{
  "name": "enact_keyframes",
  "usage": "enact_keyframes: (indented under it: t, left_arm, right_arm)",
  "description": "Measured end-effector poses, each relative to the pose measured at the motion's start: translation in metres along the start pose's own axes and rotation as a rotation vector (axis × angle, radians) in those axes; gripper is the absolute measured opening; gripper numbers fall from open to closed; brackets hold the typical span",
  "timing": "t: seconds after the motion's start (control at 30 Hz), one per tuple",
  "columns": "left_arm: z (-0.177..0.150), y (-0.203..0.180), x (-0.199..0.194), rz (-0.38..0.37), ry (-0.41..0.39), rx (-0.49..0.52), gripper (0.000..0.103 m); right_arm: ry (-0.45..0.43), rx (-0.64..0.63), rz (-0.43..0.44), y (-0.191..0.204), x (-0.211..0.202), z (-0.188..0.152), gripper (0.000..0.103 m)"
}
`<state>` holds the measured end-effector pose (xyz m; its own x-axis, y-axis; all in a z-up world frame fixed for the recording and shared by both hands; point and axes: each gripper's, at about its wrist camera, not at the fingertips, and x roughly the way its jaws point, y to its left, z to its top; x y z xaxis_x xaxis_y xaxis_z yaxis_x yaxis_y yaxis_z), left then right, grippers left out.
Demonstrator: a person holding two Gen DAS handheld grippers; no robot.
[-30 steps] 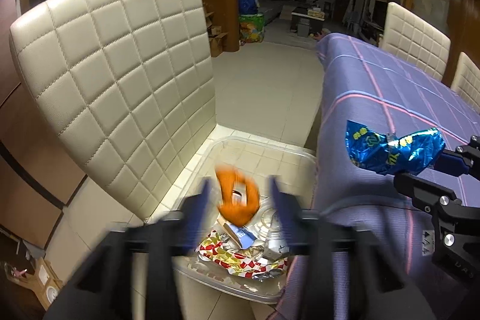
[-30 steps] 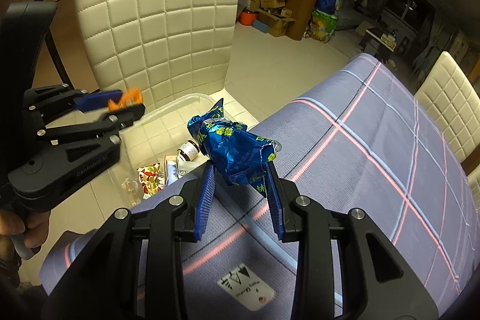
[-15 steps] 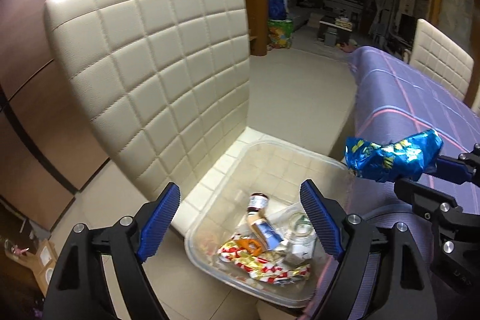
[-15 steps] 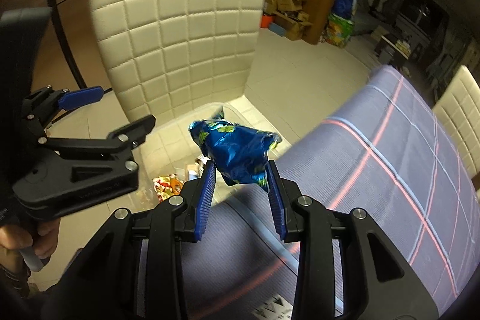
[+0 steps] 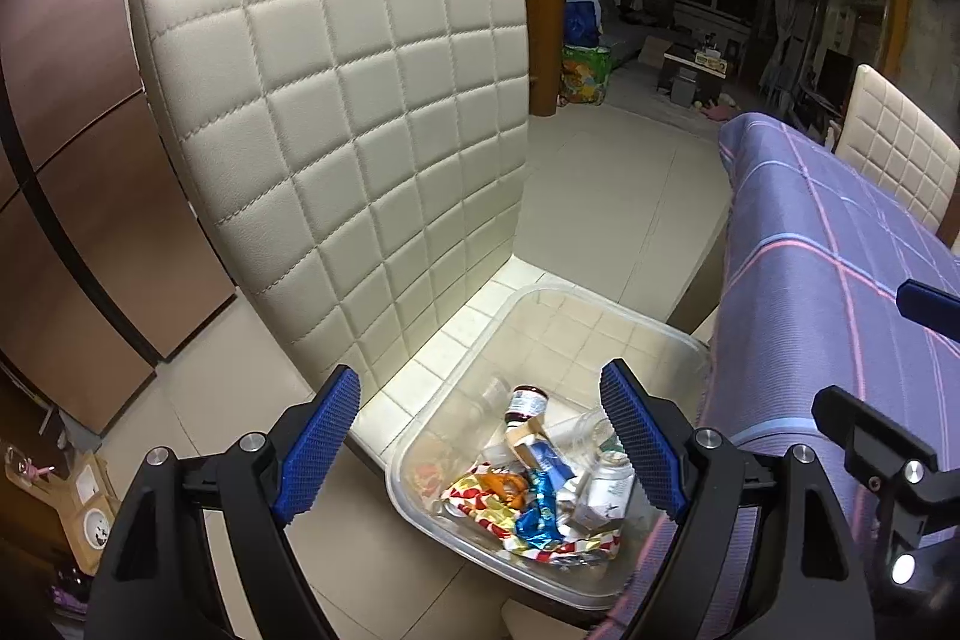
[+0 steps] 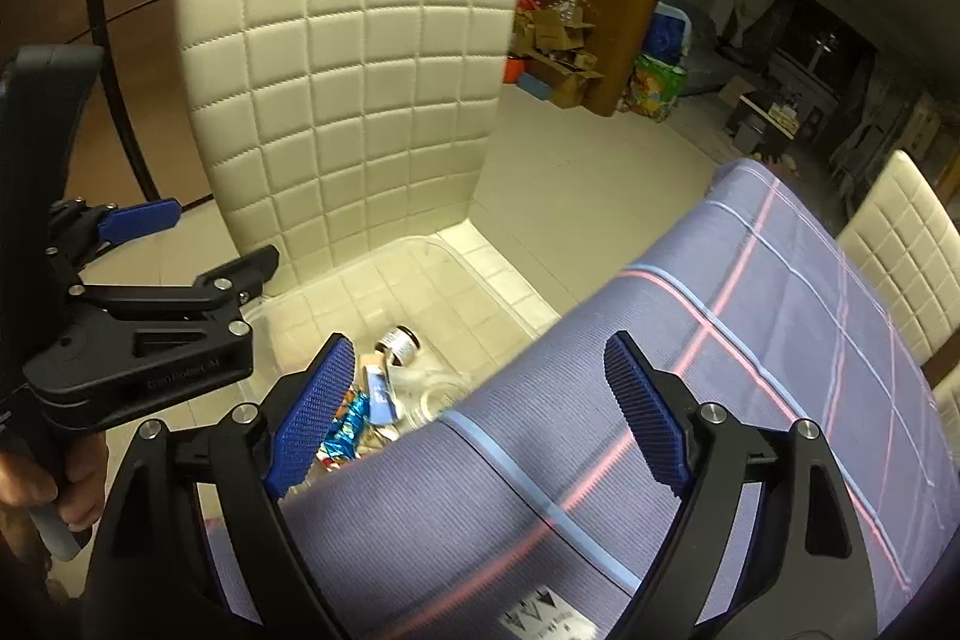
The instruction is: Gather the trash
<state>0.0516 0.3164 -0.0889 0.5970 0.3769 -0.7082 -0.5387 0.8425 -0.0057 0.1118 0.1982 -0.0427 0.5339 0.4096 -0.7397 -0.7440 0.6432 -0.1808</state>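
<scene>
A clear plastic bin [image 5: 540, 304] sits on the cream chair seat and holds trash: a blue foil wrapper [image 5: 540, 520], an orange scrap [image 5: 501, 481], a red-and-yellow wrapper [image 5: 474, 499], a small jar [image 5: 525, 400] and clear bottles. The bin also shows in the right wrist view [image 6: 420, 256], with the blue foil wrapper [image 6: 348, 424] inside. My left gripper [image 5: 480, 454] is open and empty above the bin. My right gripper [image 6: 474, 415] is open and empty over the table edge beside the bin.
A cream quilted chair back [image 5: 336, 130] rises behind the bin. The table with a purple plaid cloth [image 6: 750, 340] lies to the right. Another cream chair [image 5: 894, 142] stands past the table. Boxes and bags [image 6: 564, 46] sit on the far floor.
My left gripper opened and the orange scrap fell into the bin. My right gripper then opened and the blue foil wrapper dropped into the bin.
</scene>
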Motion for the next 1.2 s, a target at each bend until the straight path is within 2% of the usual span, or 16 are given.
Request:
enact_keyframes:
  t: [0.27, 0.53, 0.87, 1.03, 1.1, 1.2]
  left_arm:
    - [-0.002, -0.037, -0.048, -0.02, -0.077, 0.05, 0.08]
    - [-0.007, -0.08, -0.107, -0.079, -0.15, 0.112, 0.08]
    - [-0.02, -0.134, -0.16, -0.19, -0.186, 0.185, 0.081]
    - [-0.029, -0.156, -0.178, -0.207, -0.203, 0.215, 0.081]
    - [-0.035, -0.161, -0.185, -0.192, -0.194, 0.182, 0.08]
    - [-0.045, -0.168, -0.195, -0.215, -0.19, 0.179, 0.08]
  right_arm:
    - [0.015, 0.127, -0.024, -0.036, -0.032, -0.019, 0.092]
    - [-0.055, 0.258, -0.11, -0.077, -0.095, -0.049, 0.097]
    - [-0.139, 0.356, -0.235, -0.112, -0.17, -0.096, 0.099]
    - [-0.144, 0.424, -0.289, -0.132, -0.195, -0.12, 0.099]
    - [-0.139, 0.444, -0.308, -0.136, -0.201, -0.127, 0.099]
    - [-0.139, 0.468, -0.326, -0.139, -0.214, -0.139, 0.099]
